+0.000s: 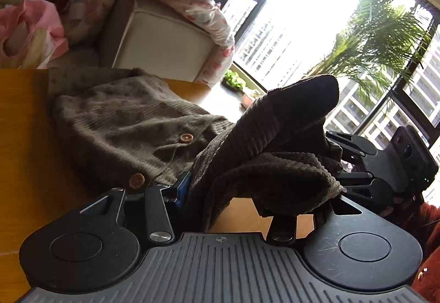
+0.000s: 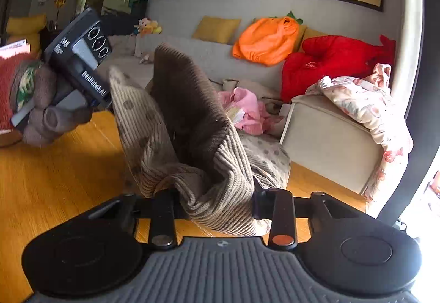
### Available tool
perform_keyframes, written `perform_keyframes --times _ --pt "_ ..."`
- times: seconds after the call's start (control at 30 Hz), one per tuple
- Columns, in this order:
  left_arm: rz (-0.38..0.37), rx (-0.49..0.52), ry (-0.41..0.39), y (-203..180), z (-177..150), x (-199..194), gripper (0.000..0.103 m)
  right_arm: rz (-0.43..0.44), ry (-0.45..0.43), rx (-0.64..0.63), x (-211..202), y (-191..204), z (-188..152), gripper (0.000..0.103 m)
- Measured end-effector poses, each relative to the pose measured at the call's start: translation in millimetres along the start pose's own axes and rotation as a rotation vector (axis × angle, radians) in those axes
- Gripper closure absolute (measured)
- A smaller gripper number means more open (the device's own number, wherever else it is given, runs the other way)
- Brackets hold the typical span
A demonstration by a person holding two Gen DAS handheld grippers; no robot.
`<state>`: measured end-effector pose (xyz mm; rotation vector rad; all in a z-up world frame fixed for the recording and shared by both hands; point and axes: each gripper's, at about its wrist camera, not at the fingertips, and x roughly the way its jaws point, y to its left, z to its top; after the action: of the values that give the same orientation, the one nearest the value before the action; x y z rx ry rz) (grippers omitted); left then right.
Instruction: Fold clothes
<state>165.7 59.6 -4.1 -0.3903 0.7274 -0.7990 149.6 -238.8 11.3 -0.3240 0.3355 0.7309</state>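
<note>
A brown knitted cardigan (image 1: 123, 121) with darker dots and wooden buttons (image 1: 186, 138) is seen lying partly on the wooden table (image 1: 24, 138), its near edge lifted clear of the surface. The left gripper (image 1: 233, 193) is pressed together on a bunched ribbed fold of that edge; the right gripper (image 2: 217, 198) is likewise pinched on ribbed knit, with a flap standing up in front of its camera. In the left wrist view the right gripper is noted just beside the lifted cloth, so the two grips are held close together on the same stretch of edge. A fold in progress is judged: the raised edge is being carried over the part that rests on the table. Which fold of the sequence this is cannot be settled. The next move is judged to call for both grips being kept level and travelled together across the flat part, so that the edge is laid down square and not twisted. The buttoned front is best kept from bunching underneath. Around the table are noted a cream sofa (image 2: 330, 138) draped with a floral blanket (image 2: 365, 107), pink clothes (image 2: 247, 110), red and orange bundles, and a palm (image 1: 379, 36) at the window. Nothing is seen lying in the path on the table; the lifted cloth itself hides much of both views.
</note>
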Motion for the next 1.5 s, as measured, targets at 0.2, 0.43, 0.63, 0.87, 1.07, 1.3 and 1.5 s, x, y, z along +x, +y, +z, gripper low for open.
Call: perform_keyframes --times 0.2,0.43,0.63,0.87,1.07,1.3,1.5 --pt "-0.140 0.038 0.003 -52 -27 -28 0.054 0.058 0.022 0.059 -63 6 8 0.080" --pt "-0.098 0.124 -0.037 -79 -14 -42 0.054 0.085 -0.028 0.103 -103 -9 43 0.080" --pt "0.161 -0.039 -0.086 -2 21 -25 0.048 0.068 0.085 0.211 21 -58 50 0.079" --pt "0.121 -0.068 -0.144 21 30 -59 0.008 -0.048 0.332 0.224 140 -78 18 0.057" --pt "-0.054 0.027 -0.019 -9 21 -14 0.003 -0.062 0.273 0.226 113 -77 17 0.037" --pt "0.120 0.017 0.005 17 31 43 0.002 -0.092 0.146 0.304 26 -75 21 0.020" --pt "0.083 -0.062 0.046 36 27 63 0.002 0.043 0.113 0.579 -24 -74 -5 0.017"
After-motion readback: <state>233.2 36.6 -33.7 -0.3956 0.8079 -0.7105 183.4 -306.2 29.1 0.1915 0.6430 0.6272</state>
